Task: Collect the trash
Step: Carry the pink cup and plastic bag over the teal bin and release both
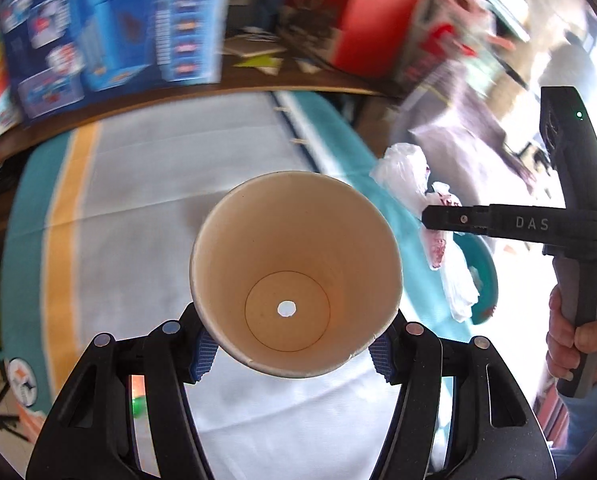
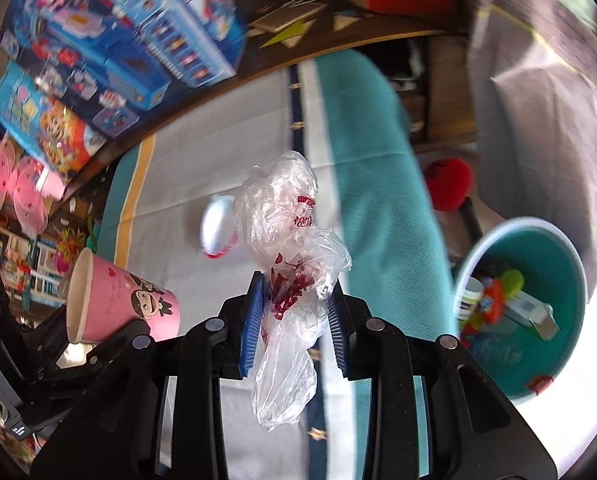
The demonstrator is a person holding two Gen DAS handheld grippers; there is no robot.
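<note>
My left gripper is shut on a paper cup, held above the table with its open mouth toward the camera. The cup is cream inside with a small hole in its bottom; in the right wrist view it shows pink with a cartoon face. My right gripper is shut on a crumpled clear plastic bag with red print, which hangs between the blue pads. The bag also shows in the left wrist view, at the tip of the right gripper. A teal trash bin with several pieces of trash inside stands low at the right.
A table with a white, teal and yellow striped cloth lies below. A small white and red lid-like object rests on it. Blue toy boxes and a red box stand behind. A red plush toy lies on the floor.
</note>
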